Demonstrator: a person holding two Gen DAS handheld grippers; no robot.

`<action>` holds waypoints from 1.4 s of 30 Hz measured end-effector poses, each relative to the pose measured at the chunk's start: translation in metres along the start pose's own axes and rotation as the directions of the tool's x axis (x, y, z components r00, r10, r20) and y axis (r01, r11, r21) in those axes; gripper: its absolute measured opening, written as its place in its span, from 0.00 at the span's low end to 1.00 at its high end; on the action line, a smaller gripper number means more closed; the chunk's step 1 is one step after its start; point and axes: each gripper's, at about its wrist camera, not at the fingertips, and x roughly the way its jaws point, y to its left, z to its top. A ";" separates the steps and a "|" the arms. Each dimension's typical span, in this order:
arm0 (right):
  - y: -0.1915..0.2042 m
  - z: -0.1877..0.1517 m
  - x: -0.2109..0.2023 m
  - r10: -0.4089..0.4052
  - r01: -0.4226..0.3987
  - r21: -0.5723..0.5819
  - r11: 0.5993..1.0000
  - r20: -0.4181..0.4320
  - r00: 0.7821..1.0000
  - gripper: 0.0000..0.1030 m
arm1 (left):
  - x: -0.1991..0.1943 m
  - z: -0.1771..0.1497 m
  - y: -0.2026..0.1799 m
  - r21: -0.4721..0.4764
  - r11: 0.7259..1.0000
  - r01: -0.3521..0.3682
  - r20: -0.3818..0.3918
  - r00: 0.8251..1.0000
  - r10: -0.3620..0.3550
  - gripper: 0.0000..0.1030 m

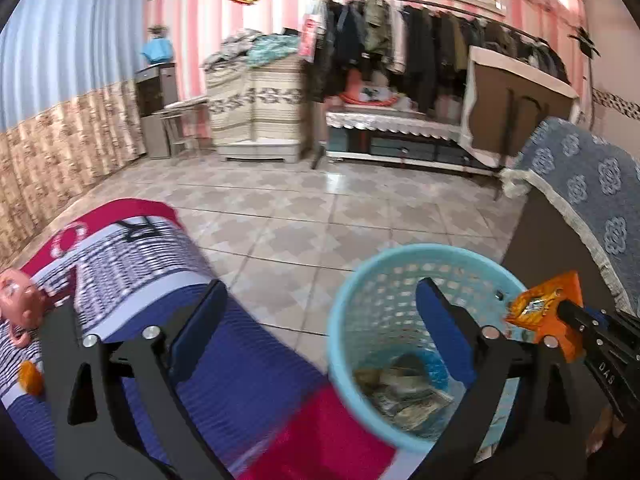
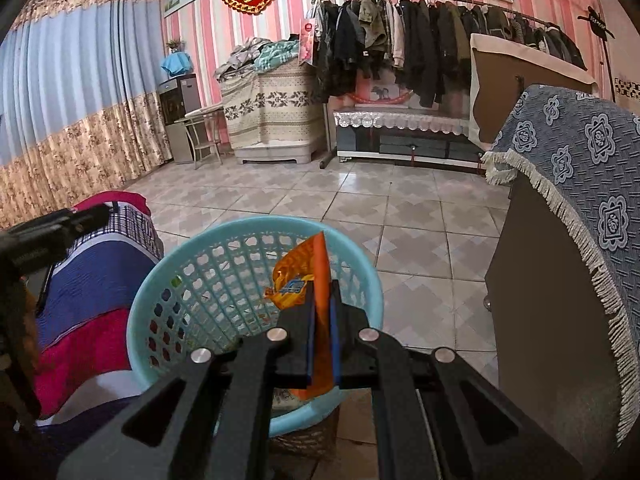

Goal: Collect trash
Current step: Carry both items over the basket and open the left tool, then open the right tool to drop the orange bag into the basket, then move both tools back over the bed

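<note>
Right gripper [image 2: 322,312]: your jaws are clamped on the orange wrapper [image 2: 308,276], which stands up between the pads
Wrapper position: you hold it over the rim of the blue basket [image 2: 168,280], above its opening
Left gripper [image 1: 320,320]: your fingers are spread wide with nothing between them, beside the basket [image 1: 340,320]
Basket contents: crumpled trash [image 1: 404,392] lies at the bottom
Surroundings: striped blanket [image 1: 160,280] to your left, tiled floor [image 1: 300,208] beyond

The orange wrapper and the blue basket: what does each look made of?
Orange wrapper: looks like thin plastic or foil film, glossy, judging by its crinkles and bright glints where the right gripper pinches it. Blue basket: looks like molded plastic, smooth and slightly shiny, with a regular lattice of holes and a rolled rim.
</note>
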 end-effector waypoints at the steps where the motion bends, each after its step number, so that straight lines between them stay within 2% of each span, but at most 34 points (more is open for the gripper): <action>1: 0.002 0.000 0.001 0.003 -0.003 0.000 1.000 0.000 1.000 0.06 | -0.006 -0.002 0.010 -0.008 1.000 -0.024 0.009 1.000 0.024 0.92; 9: 0.018 -0.003 0.009 0.035 -0.035 -0.006 0.999 -0.007 0.999 0.06 | -0.041 -0.021 0.069 -0.079 0.987 -0.140 0.004 0.990 0.141 0.94; 15: 0.035 0.001 0.023 0.052 -0.052 -0.010 0.999 -0.022 0.998 0.06 | -0.062 -0.036 0.103 -0.132 0.973 -0.188 -0.022 0.982 0.187 0.94; 20: 0.045 0.006 0.040 0.032 -0.032 -0.003 0.999 -0.063 0.998 0.08 | -0.072 -0.044 0.122 -0.176 0.960 -0.217 -0.036 0.976 0.214 0.94; 21: 0.047 0.007 0.041 0.017 -0.017 -0.008 1.000 -0.062 0.998 0.13 | -0.074 -0.046 0.125 -0.179 0.958 -0.224 -0.040 0.975 0.220 0.94; 22: 0.048 0.008 0.040 0.012 -0.012 -0.008 1.000 -0.060 0.998 0.34 | -0.076 -0.048 0.128 -0.180 0.956 -0.230 -0.040 0.973 0.226 0.94; 23: 0.048 0.009 0.040 0.017 -0.017 -0.004 1.000 -0.057 0.998 0.48 | -0.077 -0.049 0.130 -0.182 0.954 -0.237 -0.040 0.972 0.233 0.94; 24: 0.048 0.010 0.038 0.022 -0.022 0.002 1.000 -0.046 0.999 0.66 | -0.080 -0.050 0.134 -0.183 0.952 -0.246 -0.038 0.969 0.243 0.94; 26: 0.051 0.012 0.032 0.021 -0.021 -0.004 1.000 -0.023 1.000 0.67 | -0.086 -0.054 0.141 -0.189 0.948 -0.256 -0.037 0.967 0.254 0.94; 31: 0.058 0.017 0.022 0.019 -0.019 -0.023 1.000 -0.004 1.000 0.84 | -0.102 -0.058 0.158 -0.235 0.932 -0.276 -0.038 0.961 0.275 0.94; 42: 0.087 0.017 -0.001 0.053 -0.052 -0.063 0.997 0.017 0.998 0.89 | -0.144 -0.075 0.203 -0.295 0.885 -0.359 -0.038 0.930 0.365 0.94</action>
